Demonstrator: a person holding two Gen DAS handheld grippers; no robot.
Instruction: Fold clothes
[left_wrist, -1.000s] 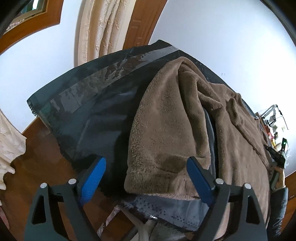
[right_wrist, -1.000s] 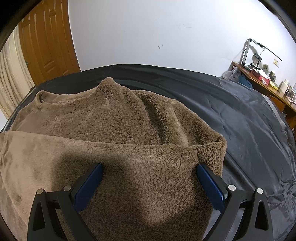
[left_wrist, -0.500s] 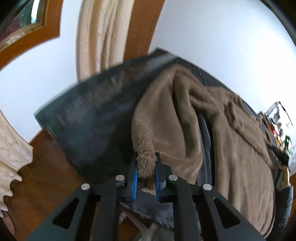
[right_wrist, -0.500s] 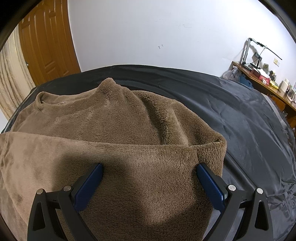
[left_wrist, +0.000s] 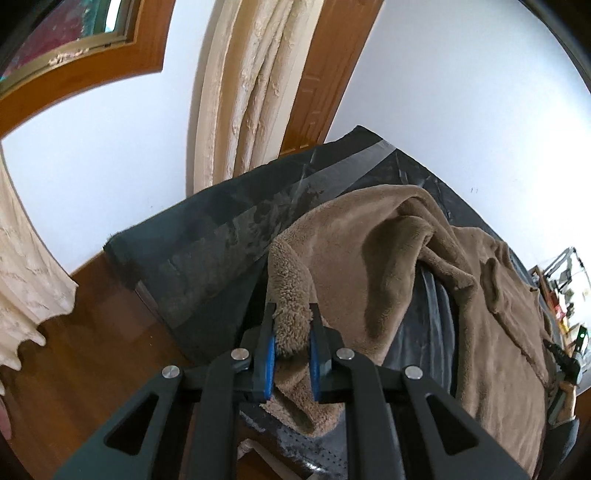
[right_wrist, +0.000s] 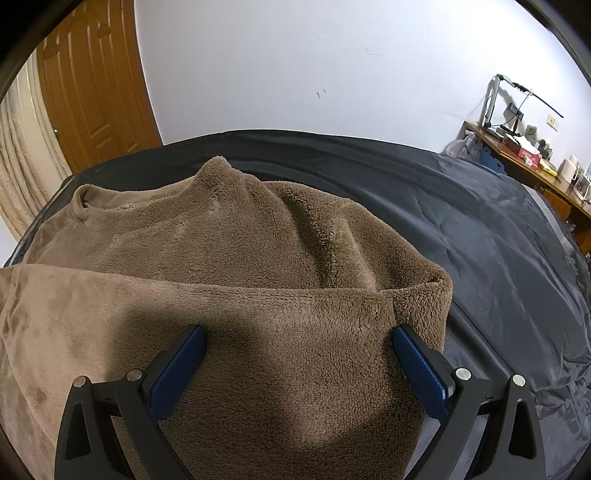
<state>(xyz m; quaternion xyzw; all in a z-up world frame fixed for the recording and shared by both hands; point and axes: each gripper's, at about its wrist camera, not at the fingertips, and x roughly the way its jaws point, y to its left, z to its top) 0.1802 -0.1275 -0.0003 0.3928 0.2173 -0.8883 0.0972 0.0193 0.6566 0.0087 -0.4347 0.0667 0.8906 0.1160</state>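
Note:
A brown fleece garment (left_wrist: 369, 258) lies spread over a bed with a black cover (left_wrist: 207, 266). My left gripper (left_wrist: 291, 314) is shut on a corner of the garment's edge, and the pinched fleece stands up off the cover between the blue pads. In the right wrist view the same garment (right_wrist: 240, 229) lies folded over itself with its neckline at the far left. My right gripper (right_wrist: 299, 332) is wide open just above a folded layer of fleece, its pads apart from the cloth's sides.
A cream curtain (left_wrist: 240, 92) and a wooden door frame stand behind the bed's corner, with wooden floor (left_wrist: 92, 332) below. A wooden door (right_wrist: 92, 92) is at the left. A cluttered desk (right_wrist: 535, 155) stands at the far right. Bare black cover (right_wrist: 480, 229) stretches to the right.
My left gripper went from wide open to shut on the garment's corner, then lifted it a little off the cover. The right gripper and the fleece under it stayed still.

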